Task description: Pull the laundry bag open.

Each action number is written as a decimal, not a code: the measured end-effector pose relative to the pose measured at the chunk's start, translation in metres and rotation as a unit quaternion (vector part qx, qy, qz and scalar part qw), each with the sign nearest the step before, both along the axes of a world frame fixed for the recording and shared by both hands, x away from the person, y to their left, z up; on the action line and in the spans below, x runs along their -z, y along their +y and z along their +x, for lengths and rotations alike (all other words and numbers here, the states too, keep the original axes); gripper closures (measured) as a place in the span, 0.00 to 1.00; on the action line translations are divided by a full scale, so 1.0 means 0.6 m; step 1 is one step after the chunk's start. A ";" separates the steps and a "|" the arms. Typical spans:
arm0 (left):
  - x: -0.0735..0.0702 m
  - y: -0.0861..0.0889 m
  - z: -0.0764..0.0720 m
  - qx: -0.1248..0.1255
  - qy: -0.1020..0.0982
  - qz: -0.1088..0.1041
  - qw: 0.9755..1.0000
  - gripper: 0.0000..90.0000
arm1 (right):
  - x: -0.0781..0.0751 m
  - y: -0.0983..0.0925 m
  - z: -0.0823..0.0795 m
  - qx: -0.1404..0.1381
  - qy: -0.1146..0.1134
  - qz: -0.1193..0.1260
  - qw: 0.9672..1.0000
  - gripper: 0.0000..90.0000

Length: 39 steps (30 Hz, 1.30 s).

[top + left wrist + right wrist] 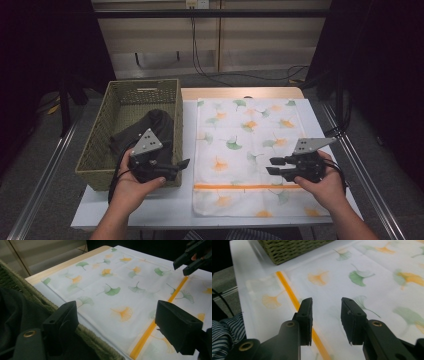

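Sitting at the left of the white table, the green woven basket holds a heap of dark cloth that lies against its right wall. To the basket's right a white bag printed with ginkgo leaves lies flat, taking up most of the tabletop; an orange zip line crosses it near the person's edge. A strip of bare table runs between the basket and the bag, another along the near edge, and a narrow one to the bag's right. The far edge of the table shows a wooden border.

The left gripper hovers over the basket's near right corner, jaws spread wide with nothing between them; in the left gripper view one jaw is above the basket rim and the other above the bag. The right gripper hangs above the bag's right part, its jaws parted about halfway and empty, pointing towards the basket. The two grippers are well apart, with open bag surface between them.
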<state>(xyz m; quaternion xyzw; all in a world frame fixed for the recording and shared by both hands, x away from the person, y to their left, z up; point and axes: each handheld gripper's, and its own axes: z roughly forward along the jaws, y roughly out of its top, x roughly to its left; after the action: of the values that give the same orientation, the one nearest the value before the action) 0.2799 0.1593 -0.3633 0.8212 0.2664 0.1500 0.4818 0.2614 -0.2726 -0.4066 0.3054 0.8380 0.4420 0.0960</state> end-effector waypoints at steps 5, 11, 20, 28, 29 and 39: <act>0.000 -0.007 0.001 0.005 0.000 -0.002 1.000 0.21 | 0.004 -0.046 -0.007 0.038 0.003 -0.007 0.999 0.69; -0.001 -0.011 0.002 0.006 0.000 0.006 1.000 0.21 | 0.011 -0.100 -0.020 0.089 0.019 -0.026 0.996 0.70; 0.002 -0.017 0.001 0.010 0.004 0.004 1.000 0.21 | 0.029 -0.153 -0.038 0.139 0.054 -0.059 0.987 0.68; 0.002 -0.024 0.000 0.017 0.000 0.008 1.000 0.21 | 0.053 -0.199 -0.044 0.194 0.090 -0.084 0.973 0.70; 0.002 -0.025 -0.001 0.017 0.002 0.007 1.000 0.21 | 0.057 -0.204 -0.043 0.201 0.097 -0.083 0.971 0.70; 0.004 -0.030 -0.002 0.019 0.002 0.008 1.000 0.21 | 0.080 -0.220 -0.047 0.210 0.138 -0.094 0.963 0.69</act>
<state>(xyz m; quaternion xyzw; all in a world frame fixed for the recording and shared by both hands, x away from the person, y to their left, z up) 0.2787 0.1411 -0.3657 0.8305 0.2504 0.1409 0.4771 0.2335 -0.4048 -0.4543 0.5223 0.7977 0.2848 0.0989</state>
